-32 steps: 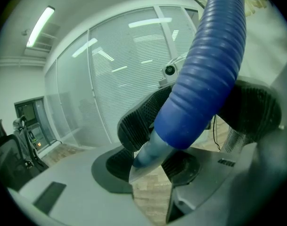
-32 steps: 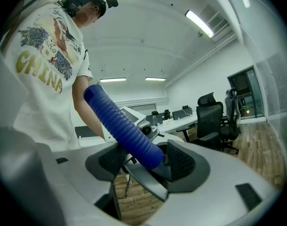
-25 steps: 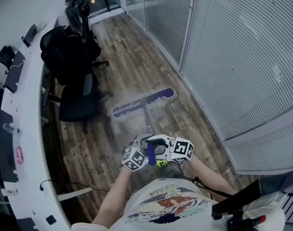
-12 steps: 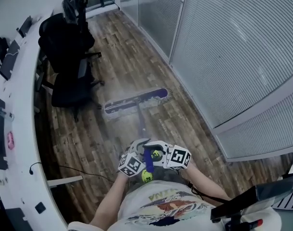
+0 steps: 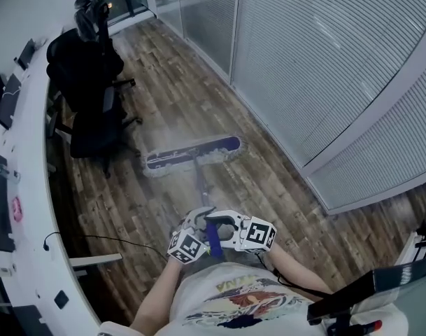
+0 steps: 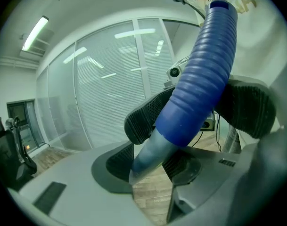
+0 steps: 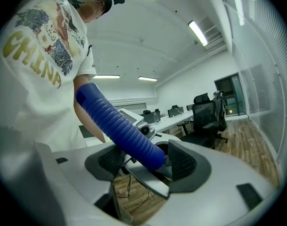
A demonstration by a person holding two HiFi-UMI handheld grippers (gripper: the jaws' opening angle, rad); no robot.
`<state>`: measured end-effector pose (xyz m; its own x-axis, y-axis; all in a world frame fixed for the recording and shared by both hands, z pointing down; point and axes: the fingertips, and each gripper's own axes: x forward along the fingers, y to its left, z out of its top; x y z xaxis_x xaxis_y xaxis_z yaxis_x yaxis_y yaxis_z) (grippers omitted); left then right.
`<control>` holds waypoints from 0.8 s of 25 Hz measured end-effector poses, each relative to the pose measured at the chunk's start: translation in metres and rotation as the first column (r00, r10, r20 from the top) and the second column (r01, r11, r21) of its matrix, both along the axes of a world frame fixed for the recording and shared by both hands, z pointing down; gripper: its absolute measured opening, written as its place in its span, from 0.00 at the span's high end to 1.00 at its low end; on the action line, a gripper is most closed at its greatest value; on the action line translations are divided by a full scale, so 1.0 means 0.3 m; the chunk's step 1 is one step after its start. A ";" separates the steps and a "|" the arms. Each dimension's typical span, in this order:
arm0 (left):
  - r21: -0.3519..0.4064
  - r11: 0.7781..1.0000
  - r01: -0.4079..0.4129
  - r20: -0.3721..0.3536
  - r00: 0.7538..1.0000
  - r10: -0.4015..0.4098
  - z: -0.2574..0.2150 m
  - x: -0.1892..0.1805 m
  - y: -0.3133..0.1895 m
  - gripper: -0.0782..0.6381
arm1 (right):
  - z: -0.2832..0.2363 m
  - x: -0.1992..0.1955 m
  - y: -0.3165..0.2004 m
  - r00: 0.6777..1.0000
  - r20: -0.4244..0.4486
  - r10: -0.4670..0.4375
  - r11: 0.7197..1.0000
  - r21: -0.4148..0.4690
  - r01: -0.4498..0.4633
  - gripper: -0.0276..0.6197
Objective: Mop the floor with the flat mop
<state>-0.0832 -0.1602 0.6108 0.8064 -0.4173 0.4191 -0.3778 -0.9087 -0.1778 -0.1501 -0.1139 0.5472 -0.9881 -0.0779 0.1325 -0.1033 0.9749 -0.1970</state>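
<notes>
The flat mop's head [image 5: 192,152] lies flat on the wood floor [image 5: 268,180], its long axis running across the head view from left to right and angled slightly away at the right end. From its middle the pole [image 5: 200,184] runs straight back toward the person and ends in a ribbed blue grip [image 5: 213,240] at waist level, so the head sits out in front, well apart from both grippers. They crowd side by side at that top end. The left gripper [image 6: 150,165] is clamped on the grey pole just below the blue grip; its jaws have just been easing wider, with the pole between the pads. The right gripper [image 7: 145,163] pinches the lower end of the blue grip. To the left stand black office chairs [image 5: 94,128] by a curved white desk [image 5: 31,208], and a glass wall with blinds [image 5: 324,61] runs along the right.
</notes>
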 end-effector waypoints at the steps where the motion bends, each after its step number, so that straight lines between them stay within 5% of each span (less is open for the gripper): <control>1: 0.003 1.000 -0.003 0.001 1.000 0.003 -0.008 0.022 0.039 0.68 | -0.009 0.024 0.038 1.000 0.011 0.014 1.000 -0.002 -0.014 0.56; 10: 0.004 0.999 -0.041 0.029 0.999 0.041 -0.013 0.241 0.531 0.68 | -0.028 0.243 0.515 0.993 0.065 0.094 0.996 -0.011 -0.093 0.56; 20: -0.015 0.998 -0.065 -0.004 0.998 0.065 -0.012 0.335 0.910 0.68 | -0.026 0.339 0.881 0.990 0.071 0.121 0.993 -0.026 -0.119 0.56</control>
